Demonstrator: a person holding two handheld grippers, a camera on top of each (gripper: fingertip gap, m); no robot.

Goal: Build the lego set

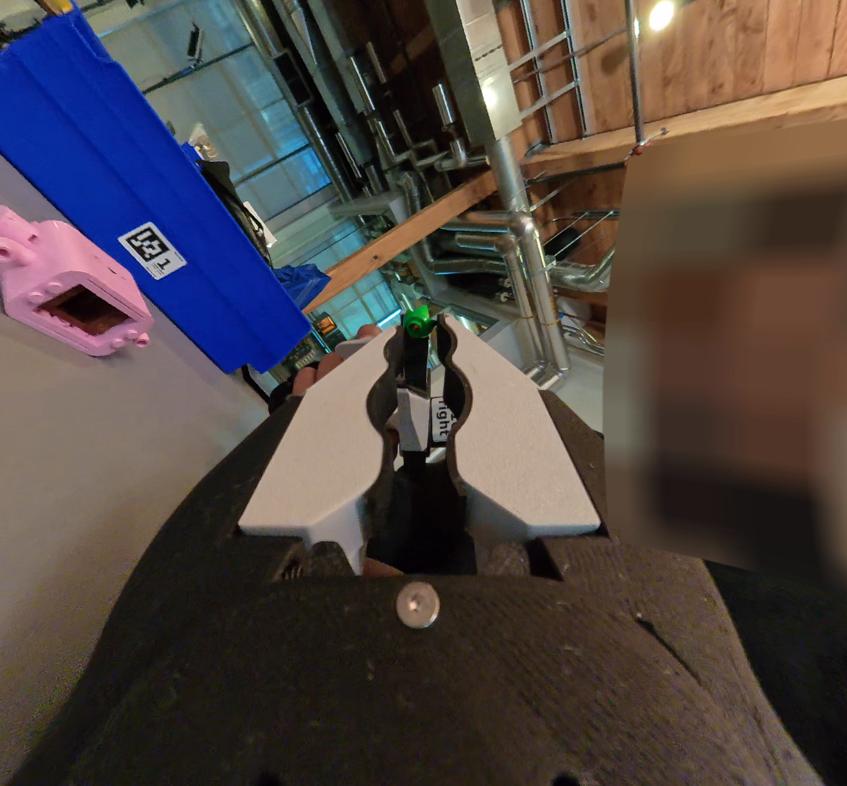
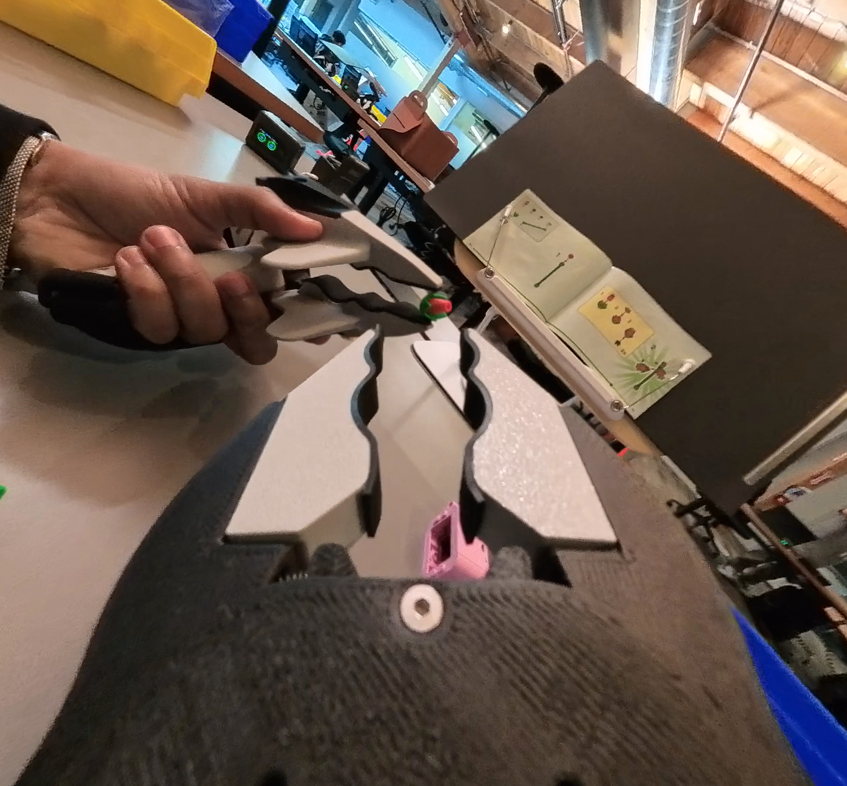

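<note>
A workshop hall with timber ceiling, ducts and tall windows lies behind a pale worktop that carries a blue bin, a yellow bin and a black stand holding the open instruction booklet.

The left claw, gripped by the person's hand, is raised off the worktop and pinched narrow on a small green flower piece with a red centre — the same piece shows at its tips in the left wrist view.

The right claw stands wide and empty, its tips just beside the flower piece. The pink lego housing lies apart on the worktop, near the blue bin.

Judging by the booklet's pages, the step in hand is building the little flower stem — bud onto rod. The next move likely calls for the right claw to fetch or steady the mating part and line it up squarely, pressing gently so the tiny piece does not pop out of the pinch.
</note>
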